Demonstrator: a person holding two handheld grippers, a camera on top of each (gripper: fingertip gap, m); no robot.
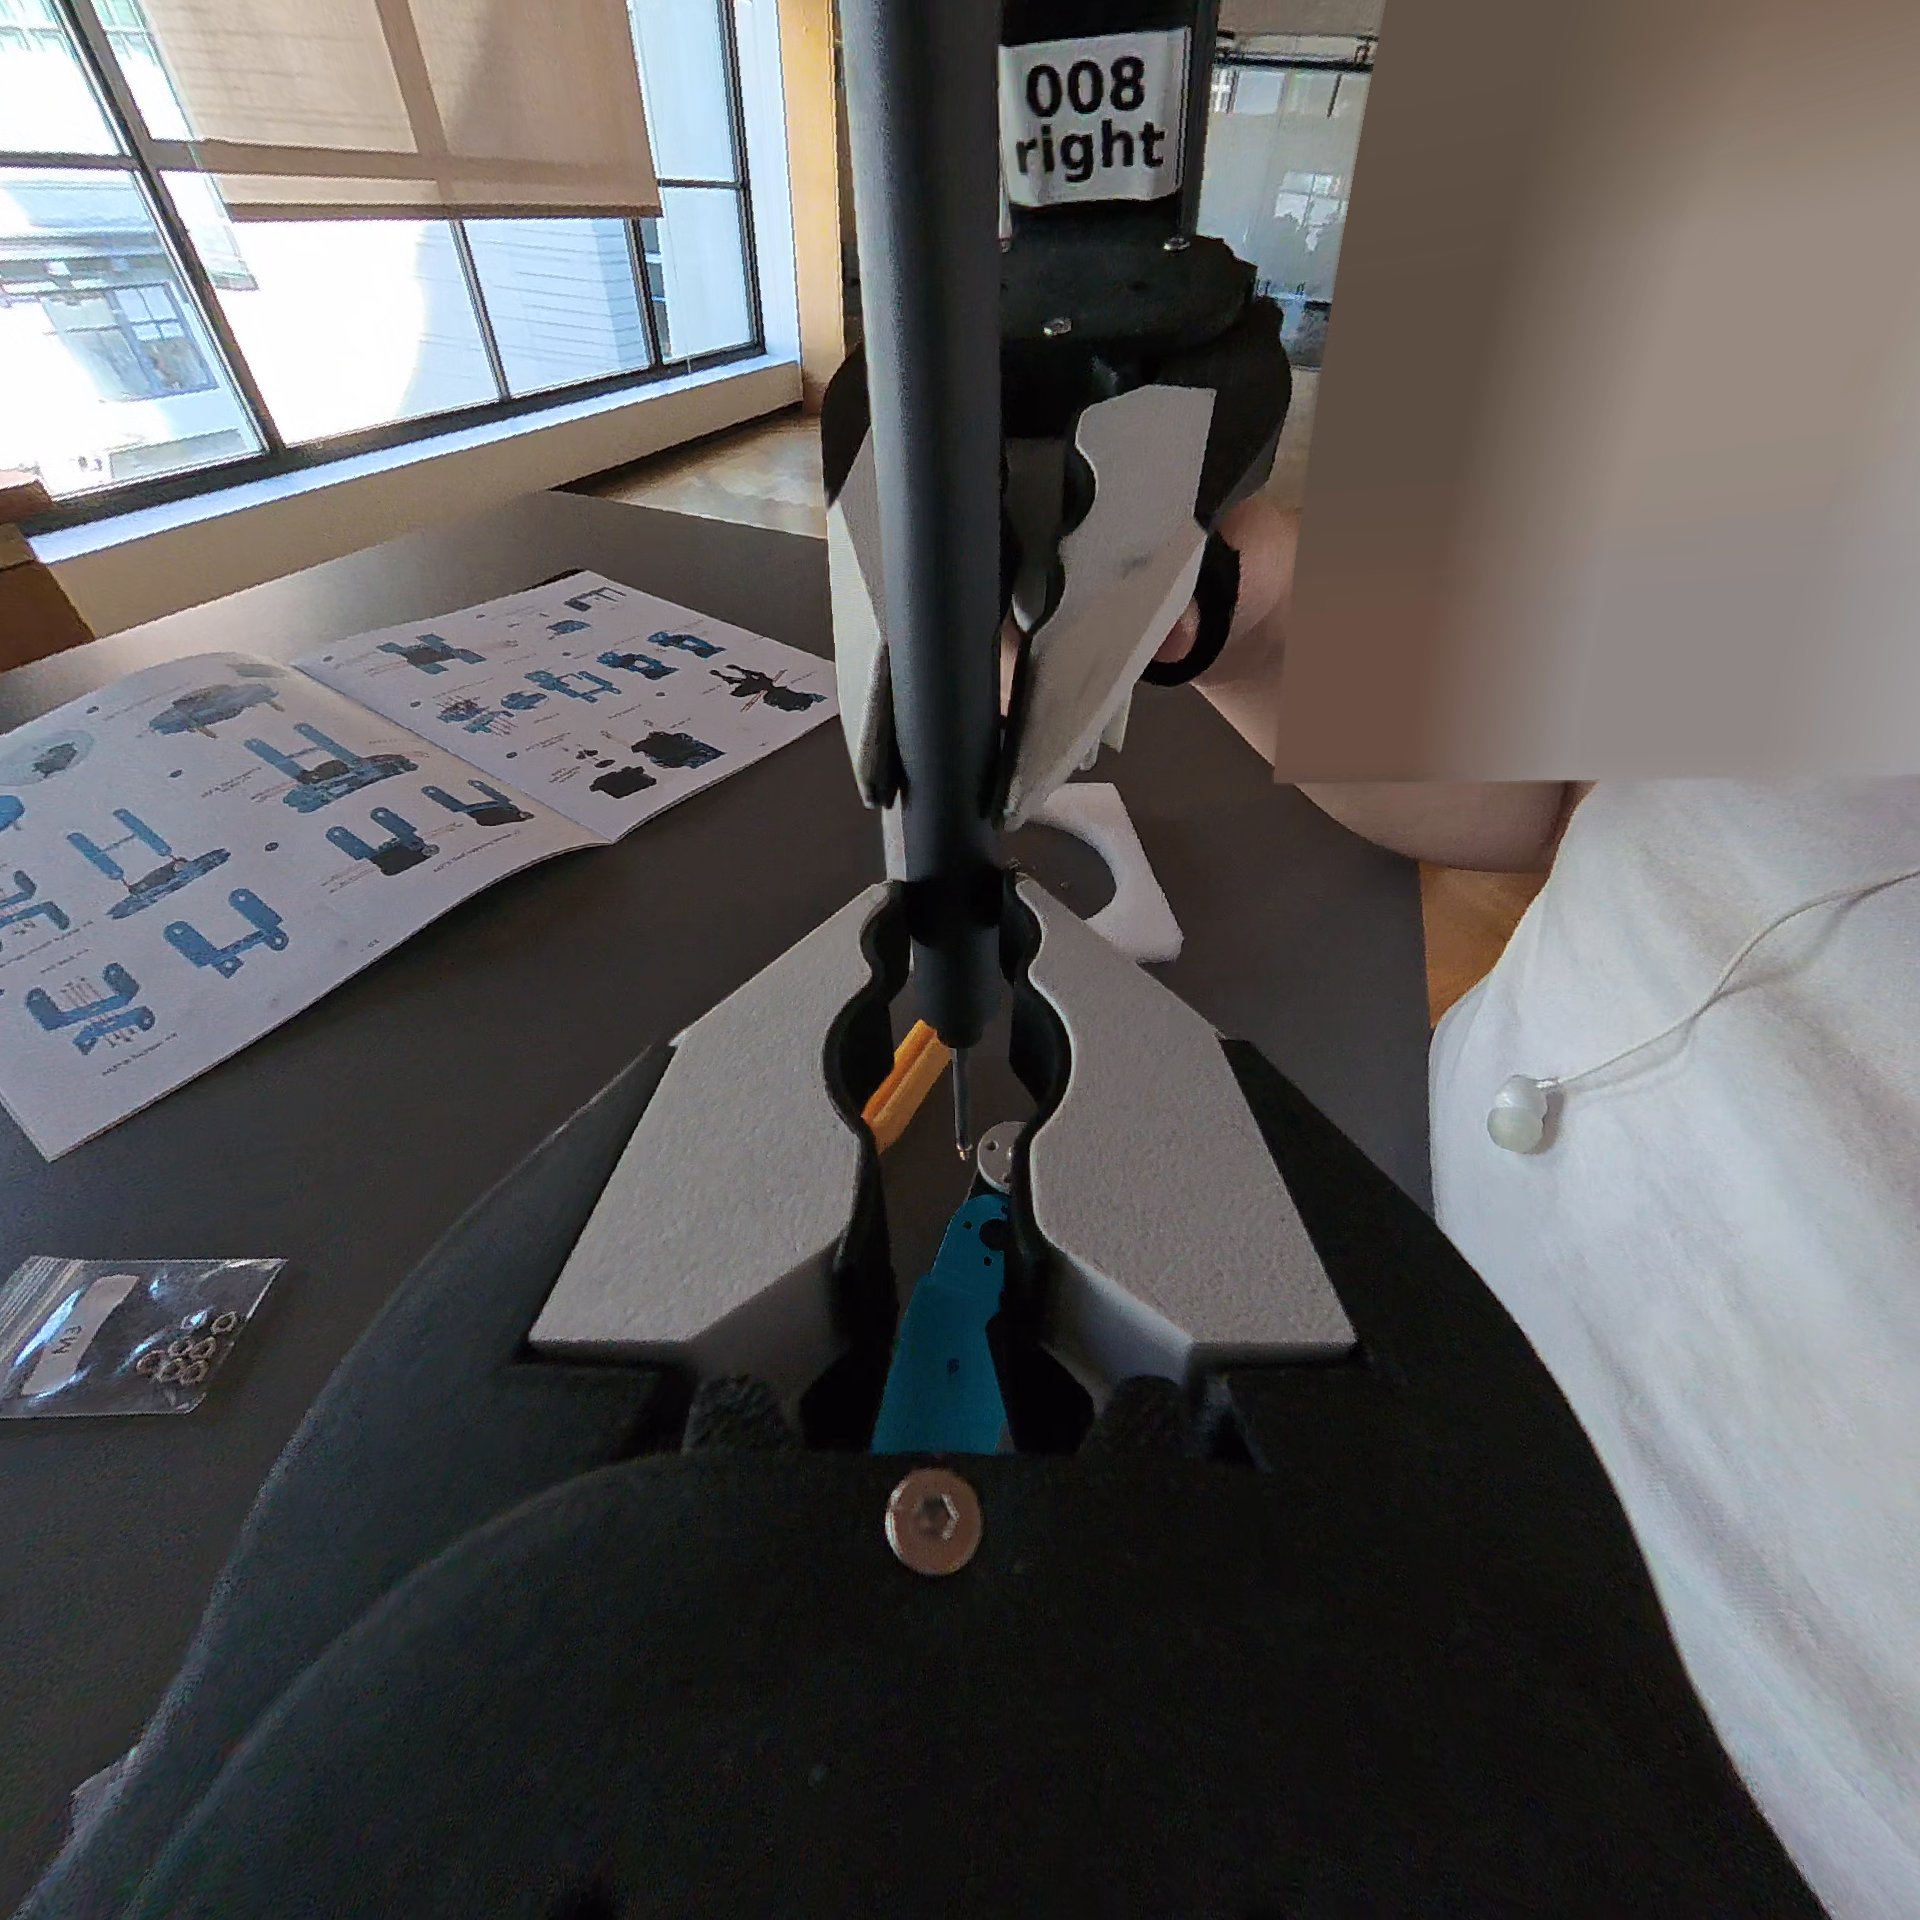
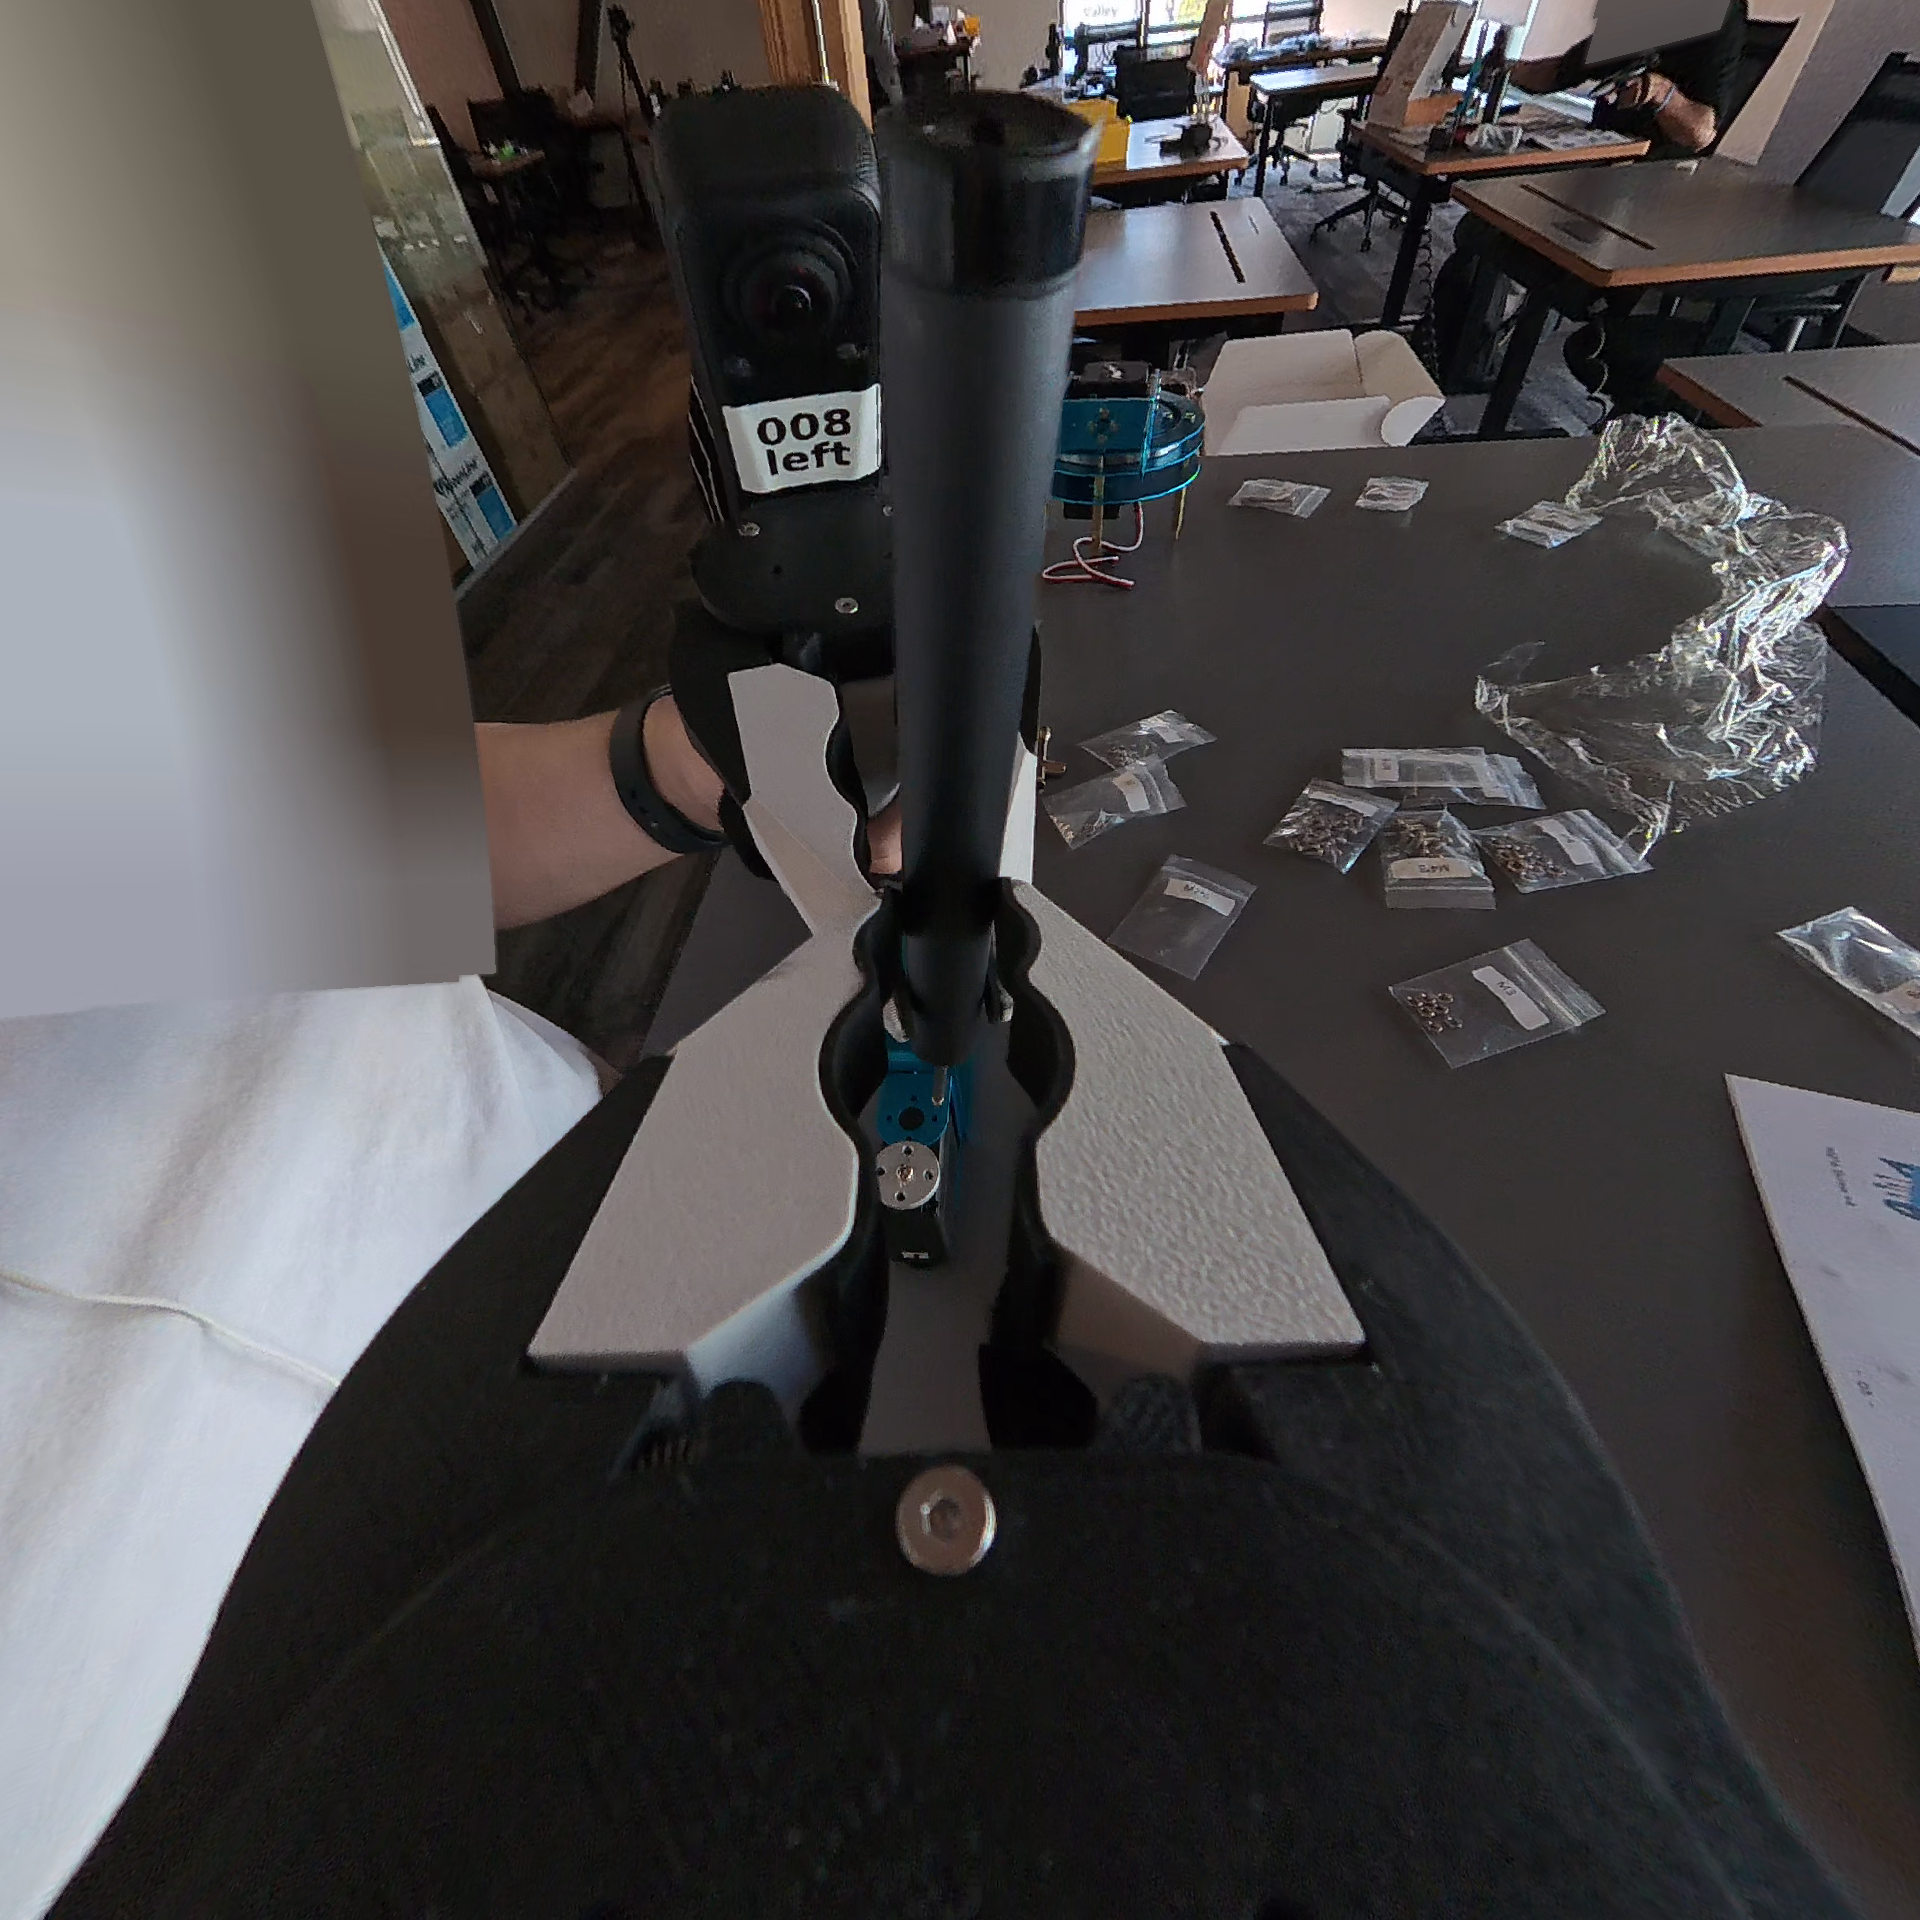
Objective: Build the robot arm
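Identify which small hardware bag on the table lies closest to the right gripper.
The clear bag lying alone just right of the right gripper; the other bags lie farther out across the table.

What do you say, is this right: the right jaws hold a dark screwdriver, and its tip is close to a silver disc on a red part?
Not quite. The part is blue, not red; the right wrist view shows it. The rest stands: the jaws of the right gripper hold the dark screwdriver, and its tip is close to the silver disc.
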